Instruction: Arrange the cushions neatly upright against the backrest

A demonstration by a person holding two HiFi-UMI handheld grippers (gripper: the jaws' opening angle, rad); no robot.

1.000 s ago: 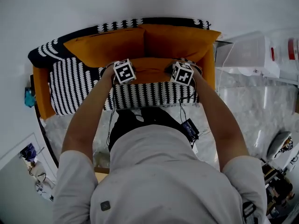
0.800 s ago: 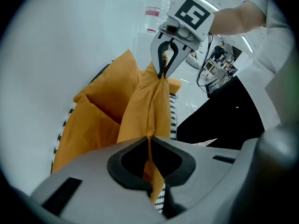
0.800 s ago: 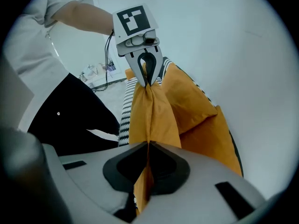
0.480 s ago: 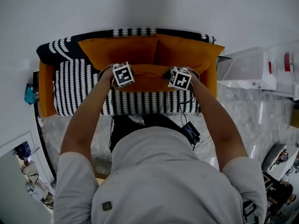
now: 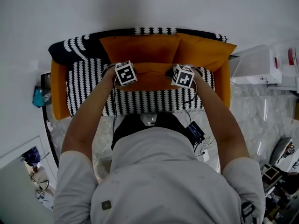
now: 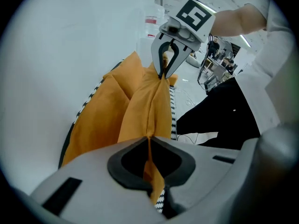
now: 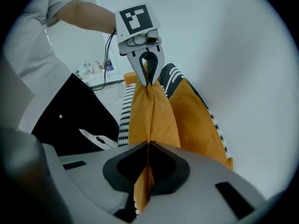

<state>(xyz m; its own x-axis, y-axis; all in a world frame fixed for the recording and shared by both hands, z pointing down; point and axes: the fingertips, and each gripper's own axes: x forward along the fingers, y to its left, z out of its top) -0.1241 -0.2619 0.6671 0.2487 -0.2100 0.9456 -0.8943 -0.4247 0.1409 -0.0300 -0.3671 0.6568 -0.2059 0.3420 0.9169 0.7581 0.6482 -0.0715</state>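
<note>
Pinching the orange cushion by its top edge at frame centre, left claw and right claw are both clamped on fabric. Hold it level, then stand it upright against the backrest.

Left cushion and right cushion stood side by side against the backrest. I had the third cushion before them over the seat, with the left gripper at its left end and the right gripper at its right.
</note>
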